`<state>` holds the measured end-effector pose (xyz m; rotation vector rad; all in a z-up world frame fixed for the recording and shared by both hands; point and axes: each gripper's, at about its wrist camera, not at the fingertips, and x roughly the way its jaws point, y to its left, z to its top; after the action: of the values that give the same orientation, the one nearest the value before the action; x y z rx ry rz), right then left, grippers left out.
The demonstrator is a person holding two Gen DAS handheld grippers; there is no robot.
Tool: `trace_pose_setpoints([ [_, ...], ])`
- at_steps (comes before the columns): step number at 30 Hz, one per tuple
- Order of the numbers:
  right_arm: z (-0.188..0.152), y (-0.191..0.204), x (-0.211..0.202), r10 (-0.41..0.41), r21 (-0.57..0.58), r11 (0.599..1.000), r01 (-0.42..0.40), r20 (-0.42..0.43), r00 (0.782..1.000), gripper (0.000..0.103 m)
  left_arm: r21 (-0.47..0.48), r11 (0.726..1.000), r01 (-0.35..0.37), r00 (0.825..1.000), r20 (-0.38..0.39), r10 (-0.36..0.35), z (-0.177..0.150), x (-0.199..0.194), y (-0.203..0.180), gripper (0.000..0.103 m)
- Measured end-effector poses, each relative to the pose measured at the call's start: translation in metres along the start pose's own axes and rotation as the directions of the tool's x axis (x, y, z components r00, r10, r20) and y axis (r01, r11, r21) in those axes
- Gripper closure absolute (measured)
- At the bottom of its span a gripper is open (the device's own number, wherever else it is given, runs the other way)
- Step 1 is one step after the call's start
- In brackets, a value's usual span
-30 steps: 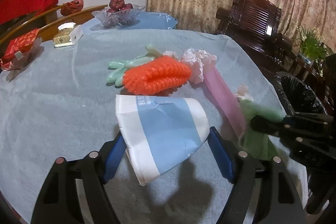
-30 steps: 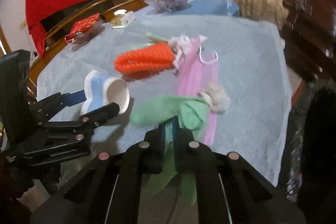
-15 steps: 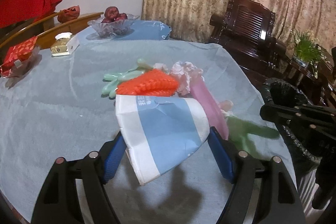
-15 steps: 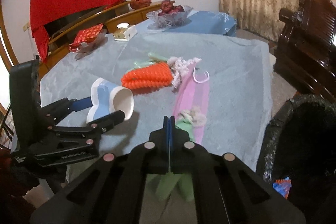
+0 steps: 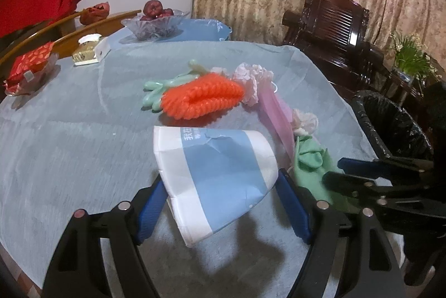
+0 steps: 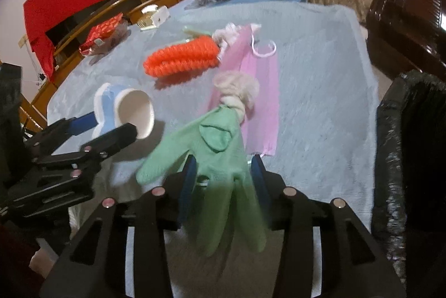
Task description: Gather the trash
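Observation:
A crushed blue-and-white paper cup (image 5: pixel 217 158) hangs just above the table, and my left gripper (image 5: pixel 220 180) is shut on its sides. The same cup (image 6: pixel 133 113) shows at the left of the right wrist view. My right gripper (image 6: pixel 223 162) is at the table's near right edge with its jaws opening. A green glove (image 6: pixel 220 147) lies loose between its blue pads, which do not press on it. On the cloth beyond are a pink face mask (image 6: pixel 259 91), a pale crumpled wad (image 6: pixel 237 88) and an orange knitted piece (image 6: pixel 181 60).
A bin lined with a black bag (image 5: pixel 390 125) stands beside the table at the right. At the far side of the light blue tablecloth (image 5: pixel 69 130) are a glass fruit bowl (image 5: pixel 154 24), a tissue box (image 5: pixel 89 52) and a red packet (image 5: pixel 28 66). A dark wooden chair (image 5: pixel 334 27) stands behind.
The right gripper was shut on the green glove; its jaws have now parted and the glove sits loose between them. It has sunk a little. The left gripper and cup have not moved.

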<state>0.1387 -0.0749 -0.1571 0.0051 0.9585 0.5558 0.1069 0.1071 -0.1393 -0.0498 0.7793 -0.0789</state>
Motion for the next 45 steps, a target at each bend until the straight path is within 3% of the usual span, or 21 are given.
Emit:
trace_pose_setpoints([
  [2,-0.001,0.001,0.007,0.005,0.001,1.0,-0.005,-0.01,1.0,0.064,-0.001,1.0,-0.002,1.0,-0.001,0.002,0.0,-0.001,0.0,0.027],
  [6,-0.001,0.005,0.01,0.025,-0.03,0.999,-0.026,-0.022,0.999,0.084,-0.007,1.0,-0.004,1.0,-0.003,0.004,0.0,0.0,0.003,0.027],
  [9,0.002,0.009,0.003,0.024,-0.054,0.998,-0.025,-0.009,1.0,0.092,-0.013,1.0,-0.004,1.0,-0.005,0.004,0.001,0.001,0.004,0.027],
  [17,0.015,0.011,-0.04,0.02,-0.075,0.997,-0.012,0.101,0.995,0.096,0.001,1.0,0.01,1.0,0.025,-0.01,0.007,-0.01,-0.005,0.027],
  [30,0.032,0.0,-0.111,-0.012,-0.069,0.997,0.031,0.26,0.966,0.096,0.03,0.998,0.051,0.994,0.094,-0.054,0.036,-0.035,-0.033,0.027],
  [45,0.019,-0.063,-0.181,-0.17,0.041,0.985,0.167,0.359,0.918,0.096,0.137,0.975,0.175,0.965,0.171,-0.197,0.073,-0.048,-0.118,0.027],
])
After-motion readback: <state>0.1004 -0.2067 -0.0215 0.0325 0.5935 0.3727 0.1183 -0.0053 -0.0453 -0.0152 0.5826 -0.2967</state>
